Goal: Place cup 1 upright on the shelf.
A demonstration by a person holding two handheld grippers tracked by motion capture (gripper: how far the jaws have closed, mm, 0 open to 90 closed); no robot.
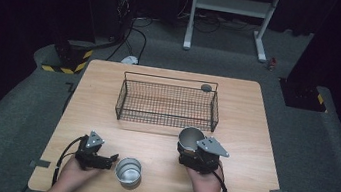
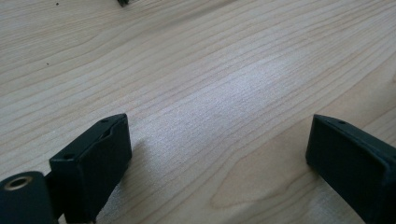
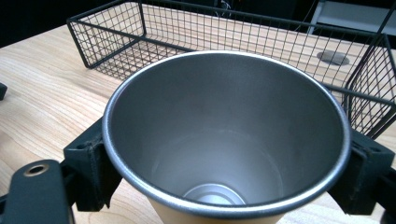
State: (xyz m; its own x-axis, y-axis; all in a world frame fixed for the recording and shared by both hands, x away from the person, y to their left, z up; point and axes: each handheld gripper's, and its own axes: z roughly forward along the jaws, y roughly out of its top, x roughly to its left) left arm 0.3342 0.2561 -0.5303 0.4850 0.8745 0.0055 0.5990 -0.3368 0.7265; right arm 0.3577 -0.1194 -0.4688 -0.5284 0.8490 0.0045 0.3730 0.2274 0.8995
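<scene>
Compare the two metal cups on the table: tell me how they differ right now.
The cup by the basket sits clamped between the jaws of the right tool, close to the wire basket; the cup at the front edge stands free on the table, just off the open left tool, whose jaws hold nothing. Both are upright, empty, silver metal cups.
</scene>
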